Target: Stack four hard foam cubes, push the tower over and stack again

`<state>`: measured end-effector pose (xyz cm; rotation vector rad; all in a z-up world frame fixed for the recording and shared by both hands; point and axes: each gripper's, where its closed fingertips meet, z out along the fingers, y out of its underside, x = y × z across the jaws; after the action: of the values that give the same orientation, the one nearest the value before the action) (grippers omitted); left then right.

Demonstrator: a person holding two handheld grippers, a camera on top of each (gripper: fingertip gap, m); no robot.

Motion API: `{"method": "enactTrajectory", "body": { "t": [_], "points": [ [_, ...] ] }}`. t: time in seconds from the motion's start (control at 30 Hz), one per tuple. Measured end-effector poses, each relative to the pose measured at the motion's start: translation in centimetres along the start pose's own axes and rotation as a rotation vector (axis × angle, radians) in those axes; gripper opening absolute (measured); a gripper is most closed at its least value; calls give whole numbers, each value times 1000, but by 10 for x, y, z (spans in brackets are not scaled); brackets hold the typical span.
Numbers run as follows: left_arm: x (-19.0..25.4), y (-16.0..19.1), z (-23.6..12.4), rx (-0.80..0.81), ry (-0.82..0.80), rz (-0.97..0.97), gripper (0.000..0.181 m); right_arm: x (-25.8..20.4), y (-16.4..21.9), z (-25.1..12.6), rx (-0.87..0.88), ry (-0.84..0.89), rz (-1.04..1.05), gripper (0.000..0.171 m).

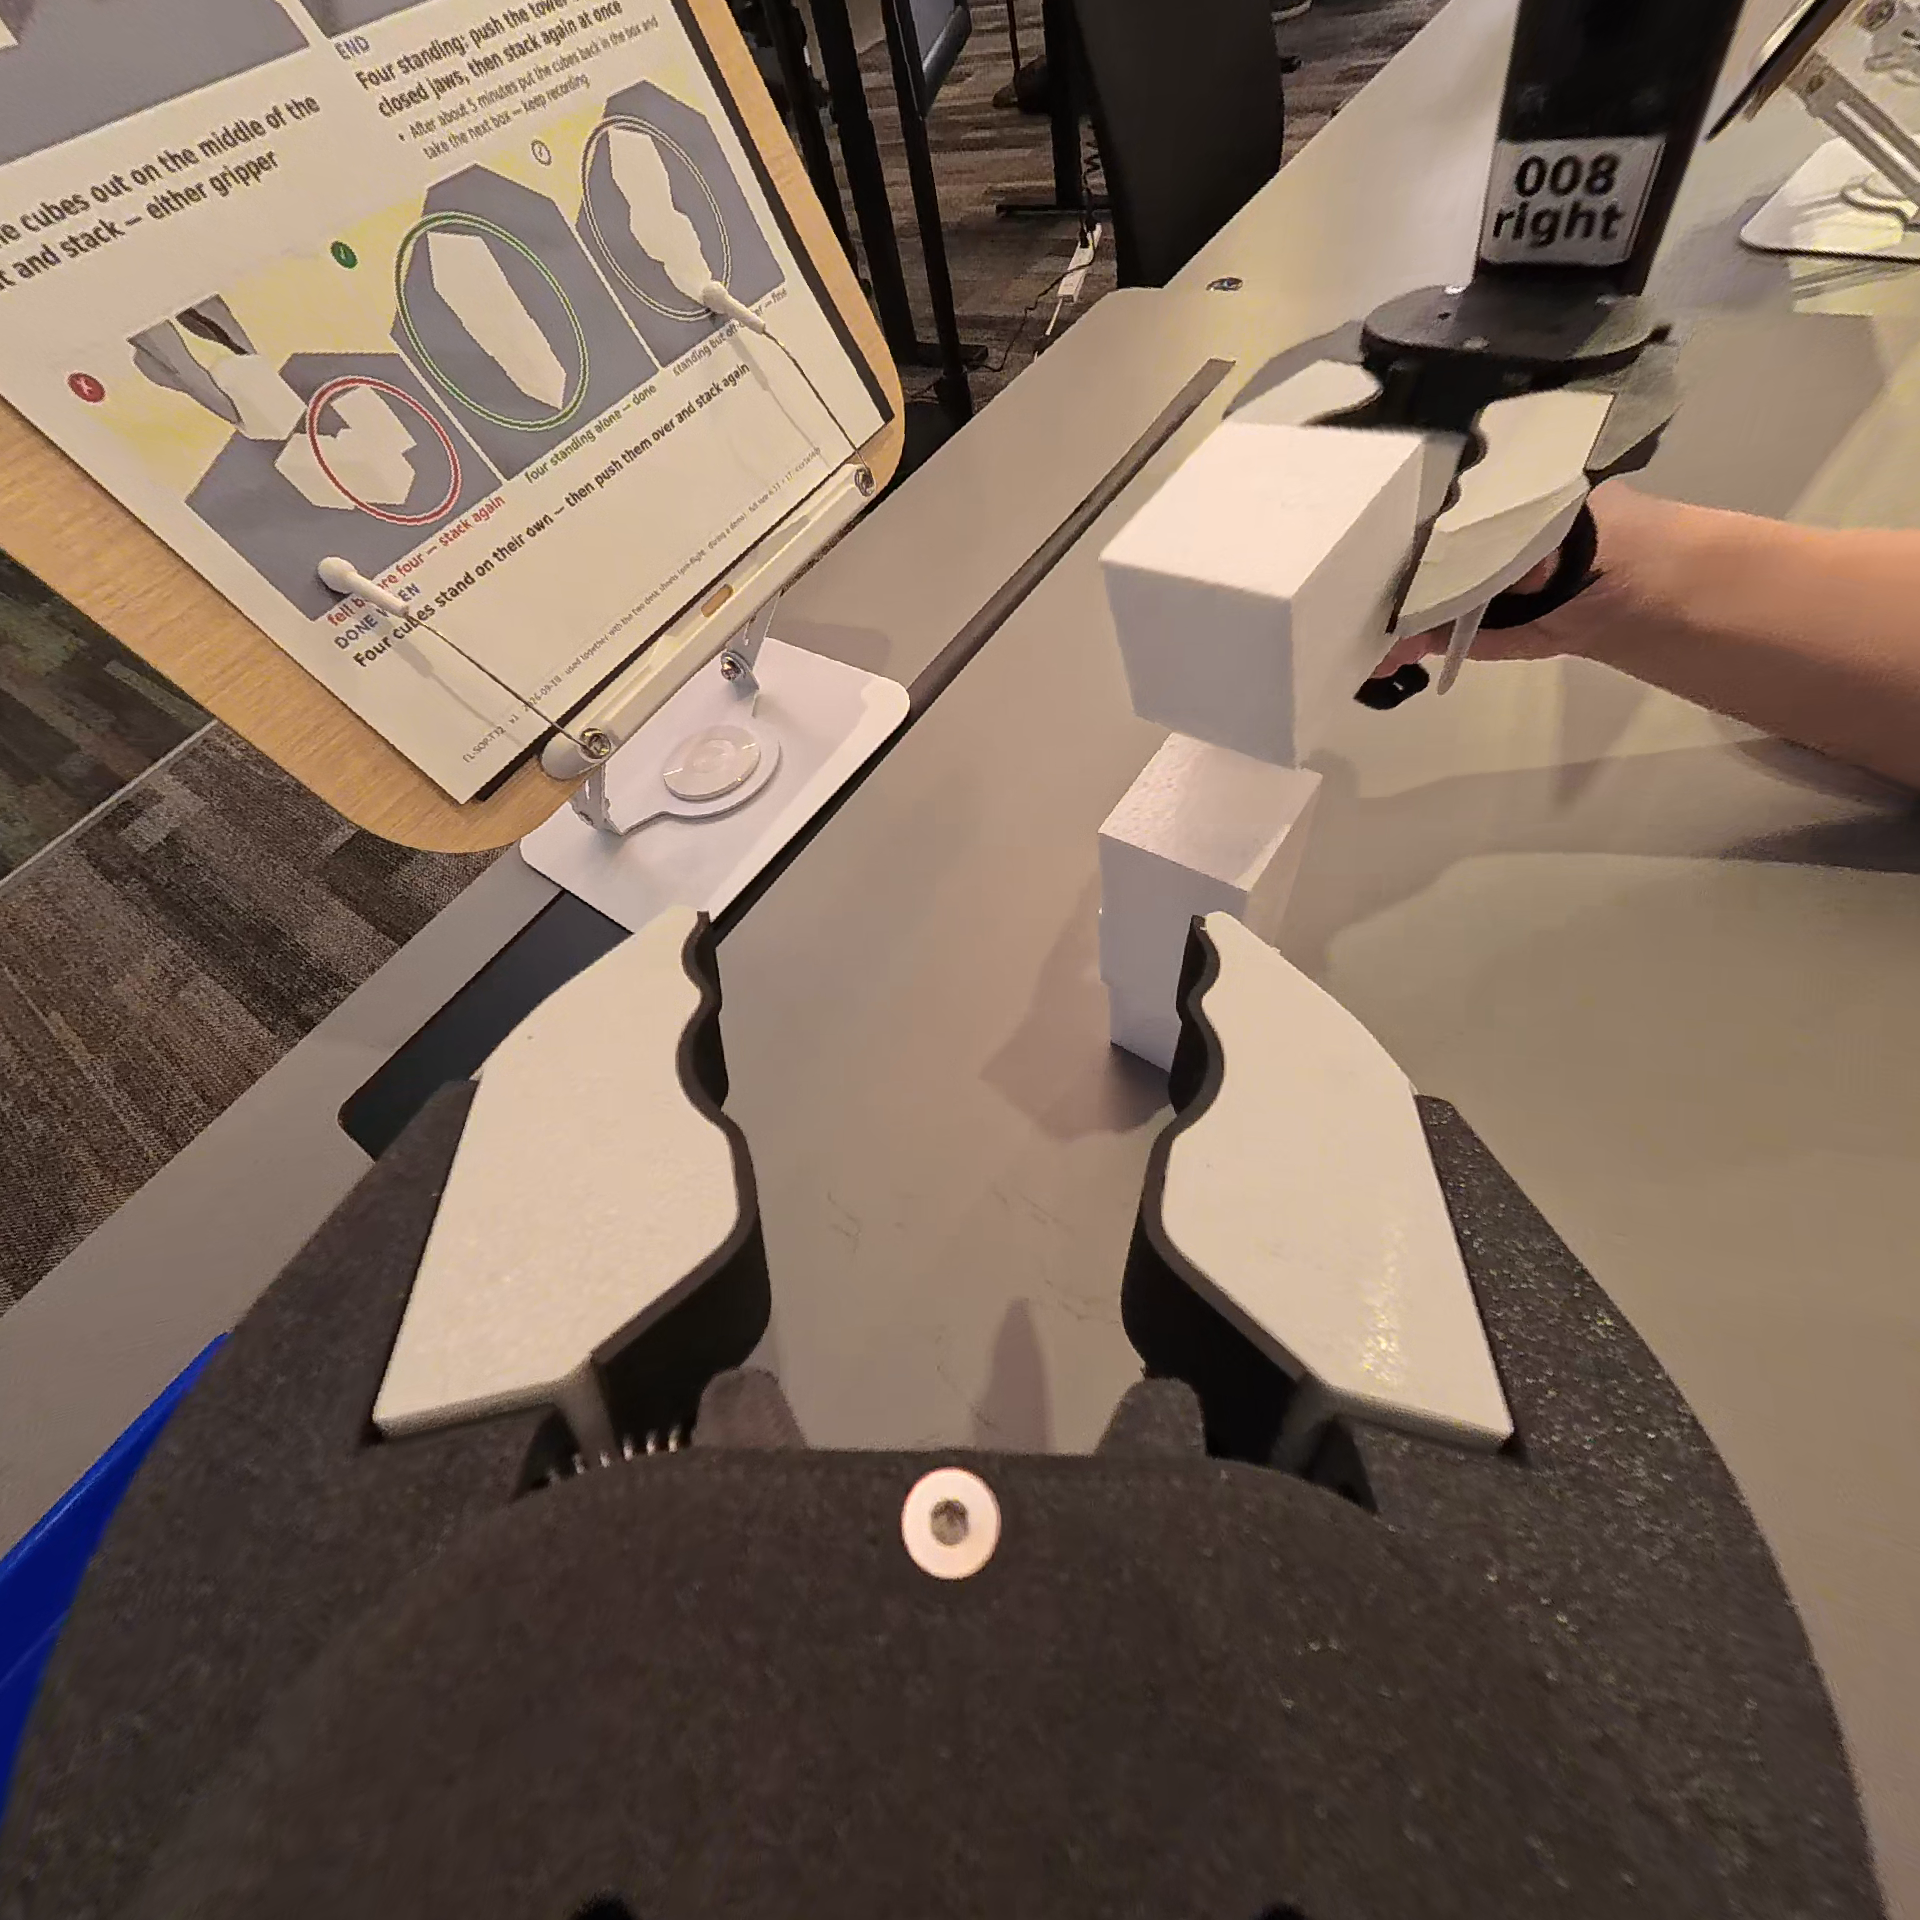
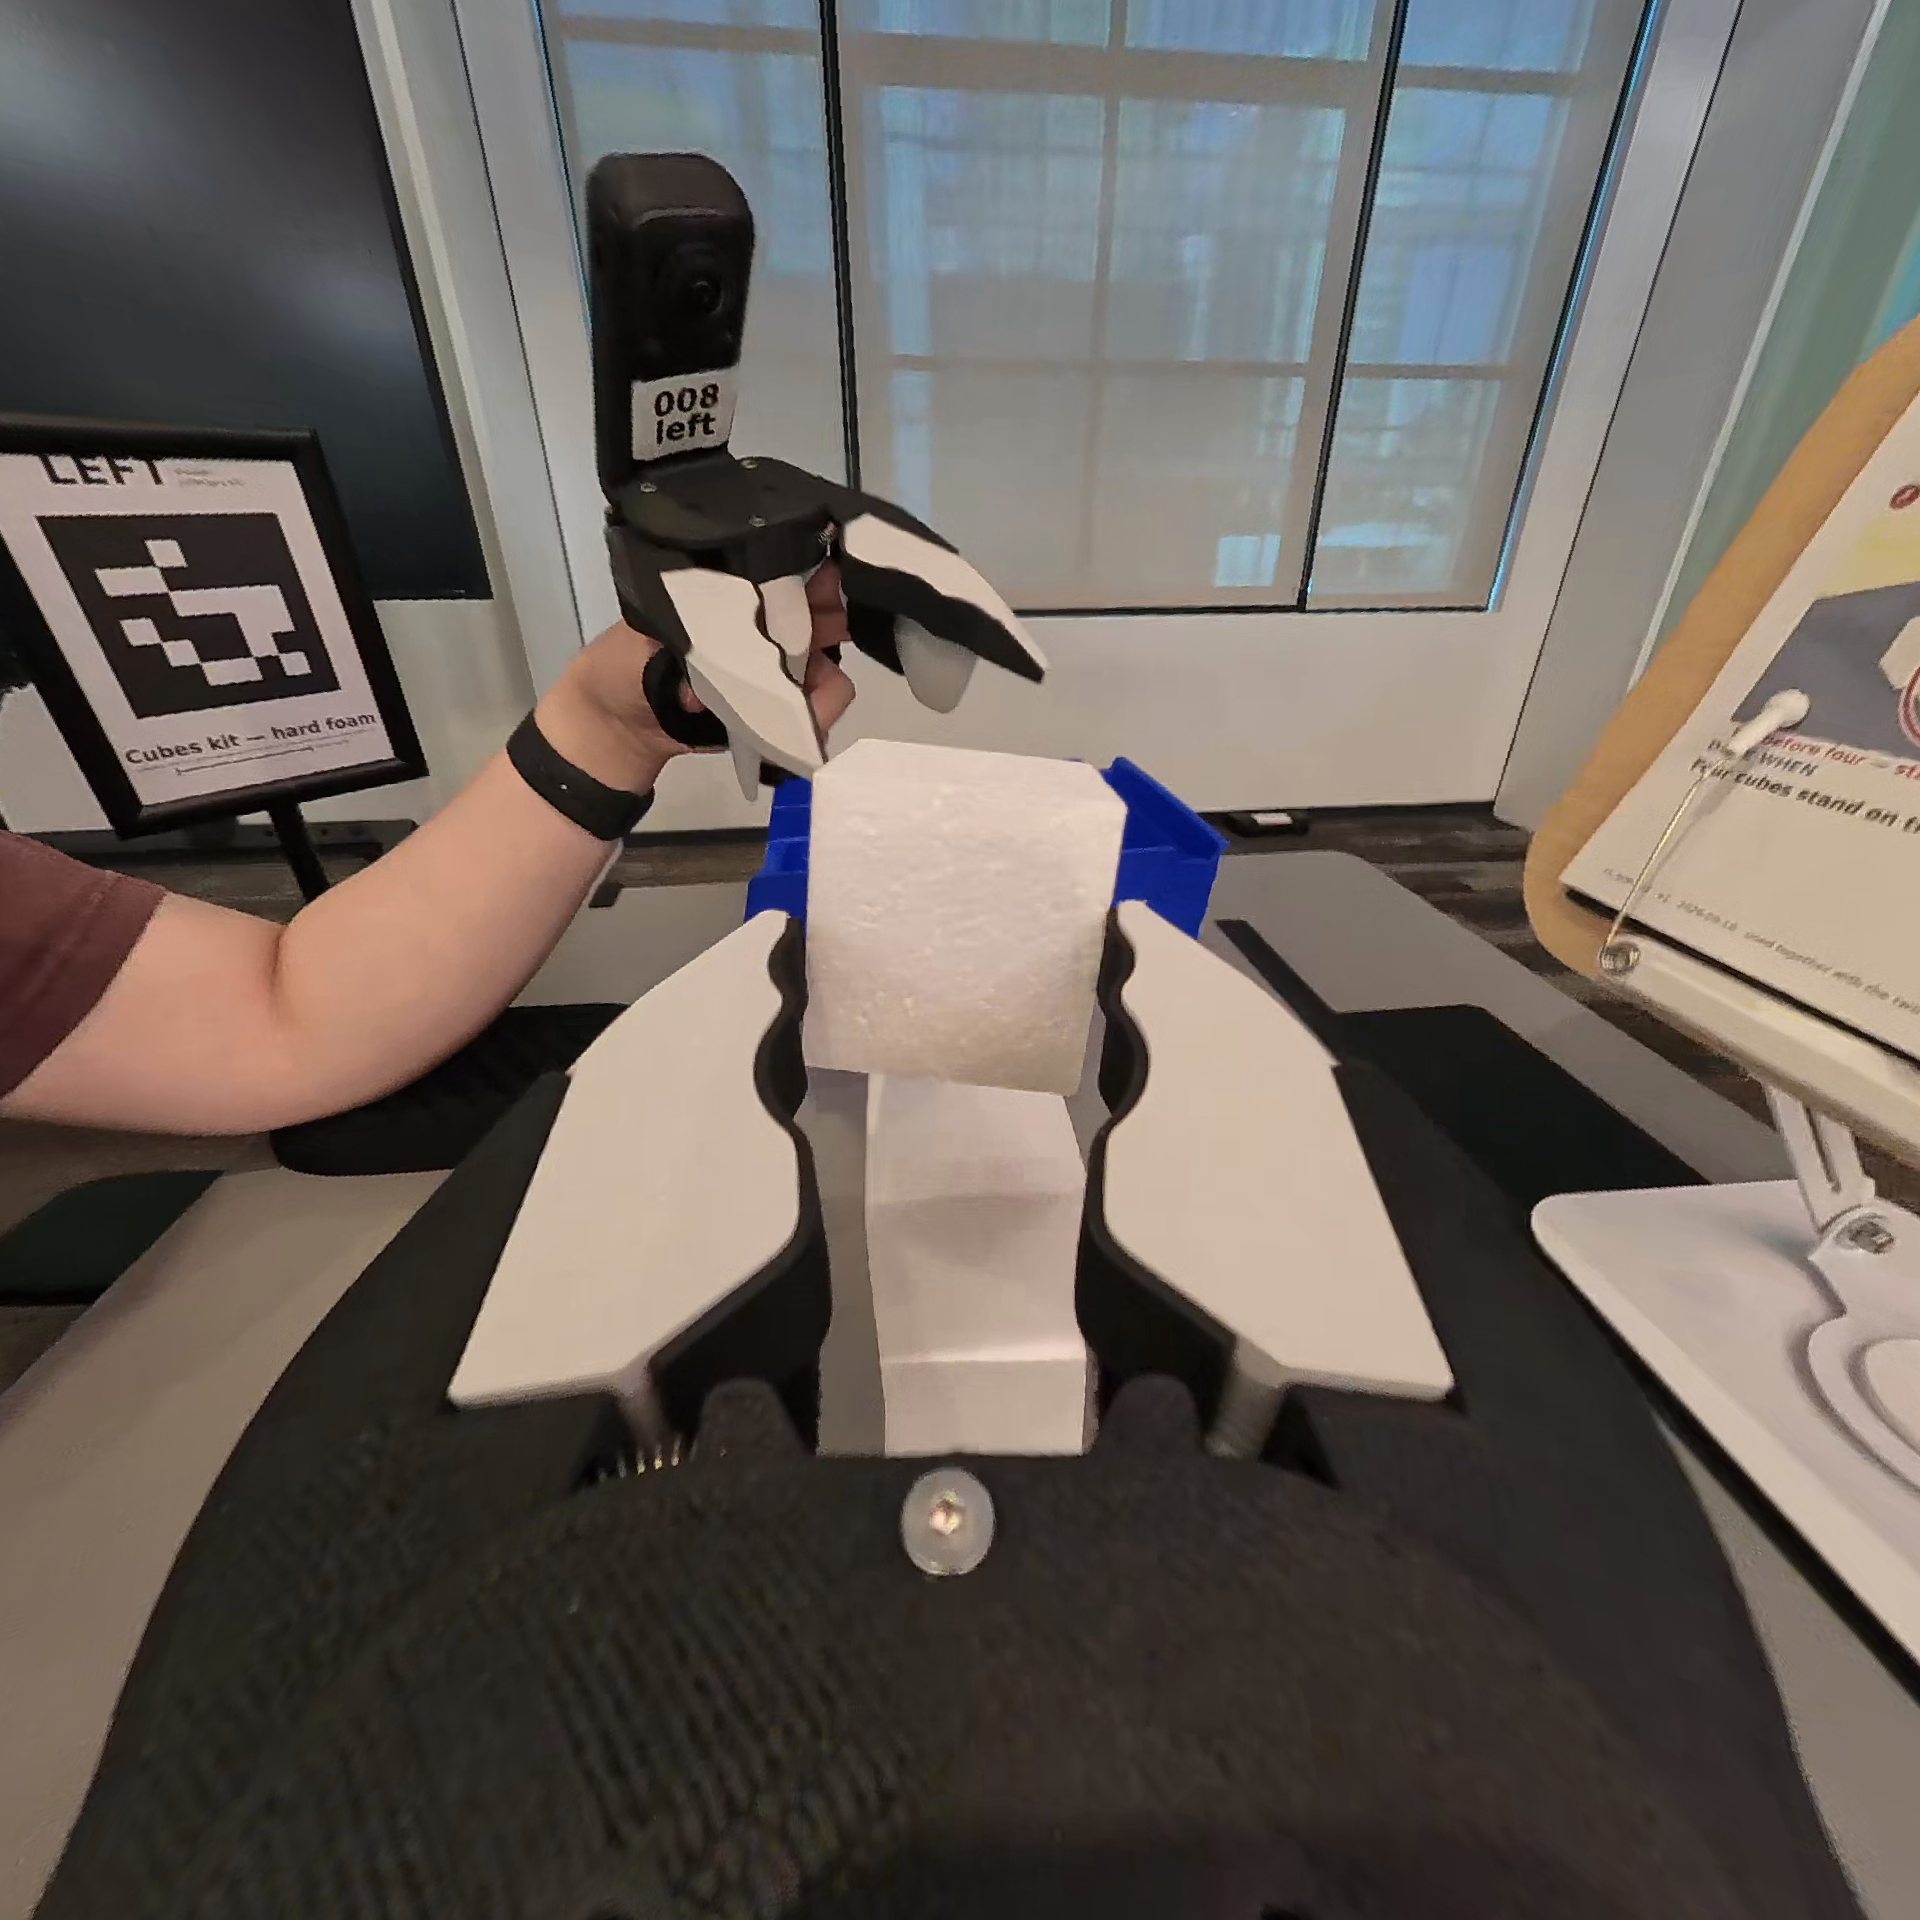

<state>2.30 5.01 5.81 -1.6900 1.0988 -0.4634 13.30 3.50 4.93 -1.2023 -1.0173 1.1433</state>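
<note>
Two white foam cubes are in plain sight, a third perhaps under them. Taking the stack (image 1: 1195,883) as the landmark: it stands on the grey bench (image 1: 1558,1143), with a dark slot (image 1: 1081,540) in the benchtop running past its far-left side. Beyond that slot, left of the stack, a wooden document stand (image 1: 727,156) holds a printed instruction sheet (image 1: 436,343) on a white base plate (image 1: 831,727). In the right wrist view a blue bin (image 2: 1164,852) sits behind the stack, and a framed marker sign (image 2: 197,623) stands farther left.

The right tool (image 2: 951,997) is clamped on the held cube (image 2: 956,935), its fingers pressing both side faces. That cube hangs tilted directly over the stack; whether its lower edge touches the top cube I cannot tell. The left tool (image 1: 951,997) stands with fingers apart and empty, near the stack's left side, its right finger overlapping the stack's lower part in its own view.
</note>
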Motion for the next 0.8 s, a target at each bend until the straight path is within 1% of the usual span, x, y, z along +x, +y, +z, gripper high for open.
{"method": "enactTrajectory", "body": {
  "t": [0.17,0.3,0.67,0.7,0.8],
  "points": [
    [0,1,1,-5,2,1,84,2,12,3,-7,-24,23,55],
    [1,2,2,-8,7,-2,84,0,22,8,-40,-23,-29,55],
    [2,4,4,-20,10,2,86,5,39,7,-76,-6,-74,55],
    [2,4,4,-21,11,2,87,4,38,6,-74,-17,-73,61],
    [3,6,3,-36,14,0,86,-1,28,1,-53,-41,-67,84]
  ]
}}
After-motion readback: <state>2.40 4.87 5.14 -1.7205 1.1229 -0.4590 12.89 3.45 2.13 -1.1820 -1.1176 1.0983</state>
